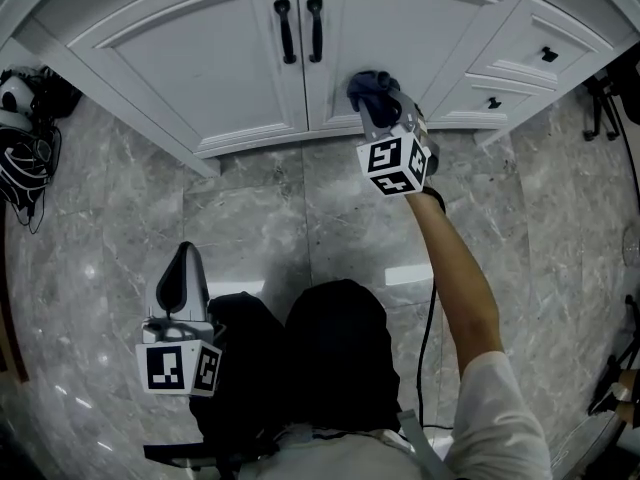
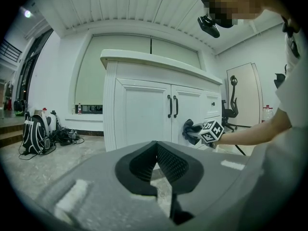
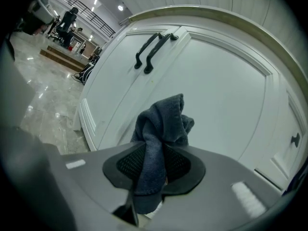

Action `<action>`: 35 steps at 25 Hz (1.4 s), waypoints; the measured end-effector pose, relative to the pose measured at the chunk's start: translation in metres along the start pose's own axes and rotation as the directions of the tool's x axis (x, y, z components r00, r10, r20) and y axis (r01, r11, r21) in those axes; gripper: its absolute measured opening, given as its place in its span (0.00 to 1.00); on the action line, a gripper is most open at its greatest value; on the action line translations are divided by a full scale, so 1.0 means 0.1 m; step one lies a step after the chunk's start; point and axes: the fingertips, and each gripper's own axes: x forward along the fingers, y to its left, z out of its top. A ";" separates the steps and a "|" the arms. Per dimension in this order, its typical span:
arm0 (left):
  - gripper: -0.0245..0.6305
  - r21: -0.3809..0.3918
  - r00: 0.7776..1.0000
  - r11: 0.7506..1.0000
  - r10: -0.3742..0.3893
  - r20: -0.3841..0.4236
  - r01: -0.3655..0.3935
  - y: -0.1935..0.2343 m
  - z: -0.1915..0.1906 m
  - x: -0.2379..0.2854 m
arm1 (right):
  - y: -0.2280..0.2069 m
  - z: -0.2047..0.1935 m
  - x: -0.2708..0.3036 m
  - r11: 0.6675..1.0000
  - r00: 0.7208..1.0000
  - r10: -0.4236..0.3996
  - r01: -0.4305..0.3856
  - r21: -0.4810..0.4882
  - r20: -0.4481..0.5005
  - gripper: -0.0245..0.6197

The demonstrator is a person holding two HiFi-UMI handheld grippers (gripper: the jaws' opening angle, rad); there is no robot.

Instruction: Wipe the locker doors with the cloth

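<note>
Right arm point(image 1: 458, 273): I find it stretched well forward, forearm bare and nearly straight. Right gripper point(image 1: 385, 111): tilted slightly downward, jaws clamped on a cloth point(image 1: 368, 86). Left gripper point(image 1: 183, 273): I hold it low, close by my knees, about level, jaws closed together, nothing between them.

Bags point(image 2: 34, 133) lie on the grey marble floor point(image 1: 260, 218) by the left wall. Two drawers point(image 1: 540, 38) carry black knobs. An office chair point(image 2: 231, 105) stands before a pale door point(image 2: 250, 93), well apart from the bags
</note>
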 end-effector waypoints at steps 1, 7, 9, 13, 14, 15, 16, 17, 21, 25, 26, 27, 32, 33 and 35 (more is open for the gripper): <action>0.04 0.000 1.000 1.000 -0.005 -0.002 0.005 -0.02 -0.01 0.01 | -0.05 -0.04 -0.01 1.000 1.000 -0.003 0.003 0.000 -0.002 0.20; 0.04 0.003 1.000 1.000 -0.022 -0.013 0.022 -0.12 -0.03 0.07 | -0.35 -0.26 -0.11 0.999 0.999 -0.037 0.037 -0.005 -0.026 0.20; 0.04 0.004 1.000 1.000 -0.021 -0.014 0.021 -0.12 -0.03 0.09 | -0.48 -0.35 -0.15 0.998 0.998 -0.055 0.055 0.005 -0.036 0.20; 0.04 0.007 1.000 1.000 -0.022 -0.017 0.022 -0.16 -0.03 0.10 | -0.73 -0.51 -0.23 0.995 0.994 -0.094 0.096 0.018 -0.060 0.20; 0.04 0.007 1.000 1.000 -0.024 -0.018 0.024 -0.17 -0.03 0.11 | -0.78 -0.54 -0.25 0.994 0.993 -0.102 0.104 0.023 -0.064 0.20; 0.04 0.008 0.999 1.000 -0.026 -0.019 0.026 -0.19 -0.03 0.12 | -0.82 -0.57 -0.27 0.993 0.992 -0.109 0.111 0.029 -0.067 0.20; 0.04 0.009 0.999 1.000 -0.029 -0.020 0.029 -0.20 -0.03 0.12 | -0.85 -0.59 -0.28 0.993 0.991 -0.114 0.116 0.033 -0.068 0.20; 0.04 0.010 0.999 0.999 -0.031 -0.021 0.032 -0.22 -0.03 0.13 | -0.86 -0.61 -0.29 0.992 0.991 -0.118 0.120 0.034 -0.068 0.20; 0.04 0.015 0.999 0.999 -0.030 -0.024 0.031 -0.23 -0.03 0.14 | -0.86 -0.65 -0.29 0.990 0.989 -0.136 0.138 0.039 -0.057 0.20; 0.04 0.019 0.999 1.000 -0.021 -0.025 0.022 -0.21 -0.03 0.12 | -0.78 -0.78 -0.24 0.989 0.989 -0.131 0.136 0.064 -0.072 0.20; 0.04 0.021 0.999 1.000 -0.020 -0.027 0.021 -0.20 -0.03 0.12 | -0.74 -0.84 -0.23 0.989 0.989 -0.127 0.132 0.069 -0.081 0.20; 0.04 0.022 0.999 1.000 -0.019 -0.028 0.020 -0.20 -0.04 0.12 | -0.71 -0.89 -0.22 0.989 0.988 -0.122 0.129 0.073 -0.089 0.20; 0.04 0.022 0.999 1.000 -0.009 -0.032 0.009 -0.15 -0.06 0.11 | -0.55 -1.10 -0.13 0.991 0.988 -0.095 0.105 0.082 -0.126 0.20; 0.04 0.021 0.999 1.000 -0.008 -0.034 0.009 -0.15 -0.07 0.11 | -0.52 -1.14 -0.11 0.991 0.987 -0.088 0.100 0.084 -0.135 0.20; 0.04 0.018 0.999 1.000 -0.009 -0.037 0.010 -0.14 -0.08 0.11 | -0.46 -1.22 -0.09 0.991 0.985 -0.081 0.096 0.095 -0.153 0.20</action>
